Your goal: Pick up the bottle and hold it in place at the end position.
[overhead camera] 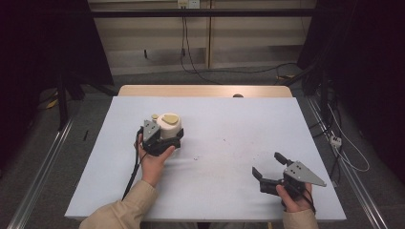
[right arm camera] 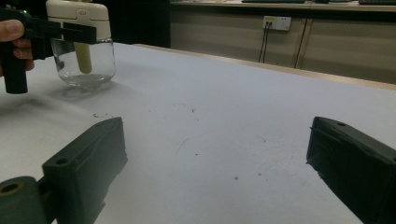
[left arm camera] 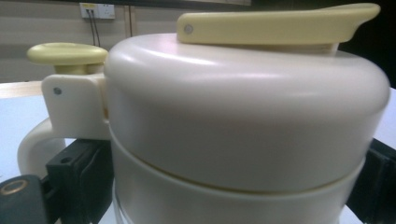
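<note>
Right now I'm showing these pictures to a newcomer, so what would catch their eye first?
First, the cream jug with a glass base, standing left of centre on the pale blue table; the left claw is clamped around its body just under the lid. Next, the right claw, wide open and holding nothing, low over the table near its right front corner.

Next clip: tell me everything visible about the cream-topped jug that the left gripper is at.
The jug stands upright on the pale table, left of centre. It has a cream, plastic-looking domed top with a yellowish lid lever, a round yellowish button by the hinge and a curved cream handle; its lower body is clear, like glass, and looks empty. The left gripper has a black jaw on each side of the cream collar, seemingly clamped. Nothing else touches it.
</note>
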{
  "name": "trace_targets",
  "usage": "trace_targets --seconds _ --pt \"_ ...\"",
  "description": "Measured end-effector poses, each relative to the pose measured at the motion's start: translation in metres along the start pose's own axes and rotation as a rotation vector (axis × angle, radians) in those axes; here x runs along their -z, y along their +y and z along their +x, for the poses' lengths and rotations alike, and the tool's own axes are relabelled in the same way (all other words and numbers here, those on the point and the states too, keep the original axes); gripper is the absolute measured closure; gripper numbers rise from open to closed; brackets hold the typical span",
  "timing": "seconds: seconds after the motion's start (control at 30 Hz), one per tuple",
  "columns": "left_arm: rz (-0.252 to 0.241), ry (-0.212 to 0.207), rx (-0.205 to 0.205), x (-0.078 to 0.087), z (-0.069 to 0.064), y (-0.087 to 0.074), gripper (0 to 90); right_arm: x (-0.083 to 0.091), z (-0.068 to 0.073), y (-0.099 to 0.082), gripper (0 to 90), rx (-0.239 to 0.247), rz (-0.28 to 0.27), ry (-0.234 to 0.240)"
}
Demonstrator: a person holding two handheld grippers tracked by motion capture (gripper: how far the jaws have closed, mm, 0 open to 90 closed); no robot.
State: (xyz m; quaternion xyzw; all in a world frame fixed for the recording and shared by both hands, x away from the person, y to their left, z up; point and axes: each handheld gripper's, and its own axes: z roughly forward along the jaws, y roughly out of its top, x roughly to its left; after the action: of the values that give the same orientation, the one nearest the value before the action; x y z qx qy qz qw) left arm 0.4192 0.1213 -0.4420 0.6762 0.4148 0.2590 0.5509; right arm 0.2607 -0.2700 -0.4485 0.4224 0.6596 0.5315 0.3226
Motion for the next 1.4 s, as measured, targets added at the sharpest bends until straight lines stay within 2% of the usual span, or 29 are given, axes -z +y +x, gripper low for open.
trace_targets --seconds 0.33,1.03,1.4 --pt "0.008 -0.041 -0.016 -0.011 -0.010 0.004 5.8 0.000 -0.001 0.000 4.0 -0.001 -0.001 -0.002" --pt "0.026 -0.082 -0.036 -0.027 -0.025 0.005 6.1 -0.001 0.000 -0.001 4.1 0.000 0.003 0.006" --pt "0.024 -0.109 -0.034 -0.034 -0.033 0.008 6.3 0.000 -0.001 -0.001 4.1 -0.002 0.003 0.004"
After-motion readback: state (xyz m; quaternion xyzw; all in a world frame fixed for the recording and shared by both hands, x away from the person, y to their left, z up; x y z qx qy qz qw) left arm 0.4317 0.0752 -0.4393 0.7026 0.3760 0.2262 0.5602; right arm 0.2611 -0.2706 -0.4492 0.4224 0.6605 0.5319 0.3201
